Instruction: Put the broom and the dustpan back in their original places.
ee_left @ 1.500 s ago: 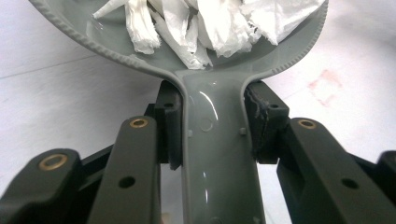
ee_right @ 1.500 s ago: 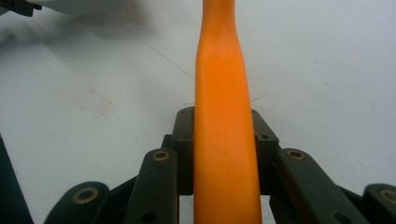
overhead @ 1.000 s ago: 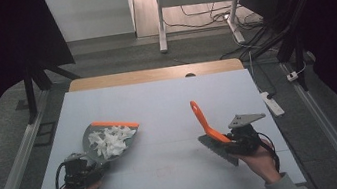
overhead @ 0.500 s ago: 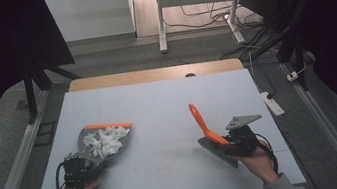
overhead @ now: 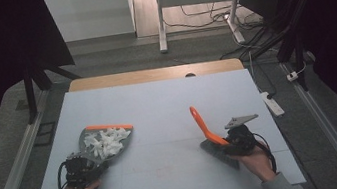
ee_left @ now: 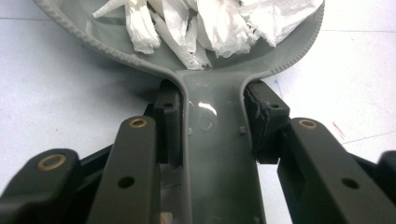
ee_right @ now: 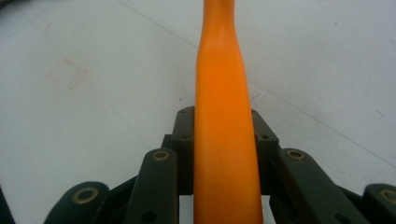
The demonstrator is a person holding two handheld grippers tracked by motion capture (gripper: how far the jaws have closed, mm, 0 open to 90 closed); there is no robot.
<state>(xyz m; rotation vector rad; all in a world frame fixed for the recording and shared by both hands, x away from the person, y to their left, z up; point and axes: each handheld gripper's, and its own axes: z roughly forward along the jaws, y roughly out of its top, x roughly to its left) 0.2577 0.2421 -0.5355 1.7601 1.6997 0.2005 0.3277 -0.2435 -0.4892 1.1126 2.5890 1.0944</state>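
Grey plastic dustpan (overhead: 108, 143) sits at the lower left of the frame on the pale tabletop (overhead: 157, 101), full of white paper scraps (overhead: 105, 140). The left gripper (overhead: 85, 163) clamps its handle between both jaws. At the lower right, the right gripper (overhead: 229, 142) grasps an orange brush handle (overhead: 202, 122) that rises up and to the left.
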